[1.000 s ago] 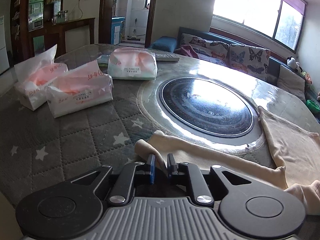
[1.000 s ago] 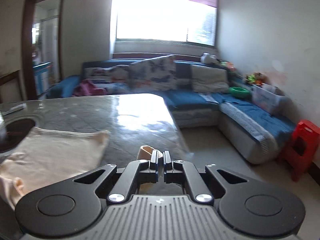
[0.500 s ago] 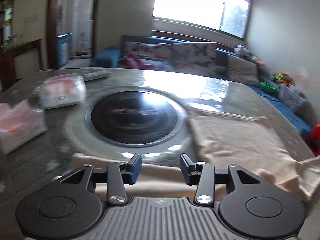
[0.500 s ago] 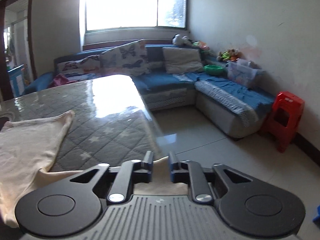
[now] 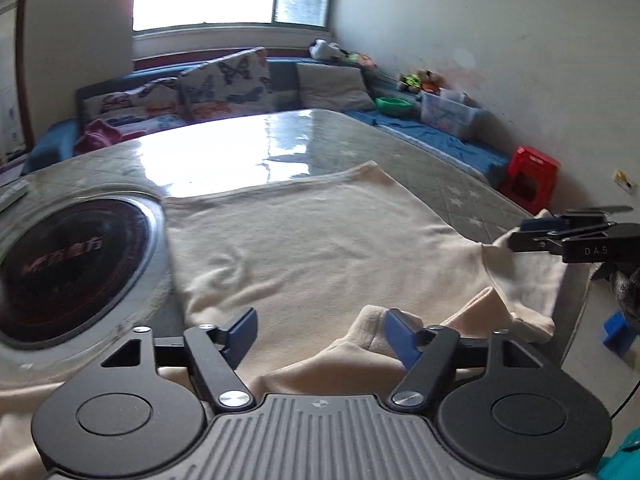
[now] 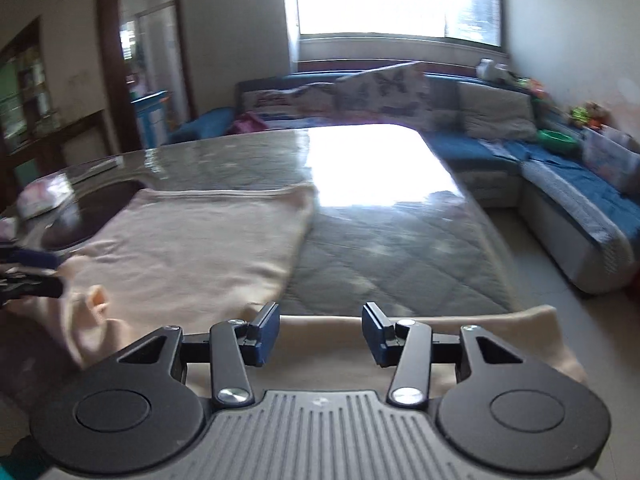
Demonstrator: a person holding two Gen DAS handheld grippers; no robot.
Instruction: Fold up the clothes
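The left hand-held gripper (image 5: 318,330) stands wide, its jaws just opened, a raised fold of cream garment (image 5: 304,240) between them but not pinched. The right hand-held gripper (image 6: 319,334) is partly spread, also just opened, above the garment's near edge. The garment lies flat on the quilted surface (image 6: 400,248), beside a round black cooktop (image 5: 68,264).

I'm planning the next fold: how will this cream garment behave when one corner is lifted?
Probably floppy: the cream garment lies creased, its near edge bunched by the left gripper. Likely light, since thin folds hold no shape. It may slide on the glossy table.
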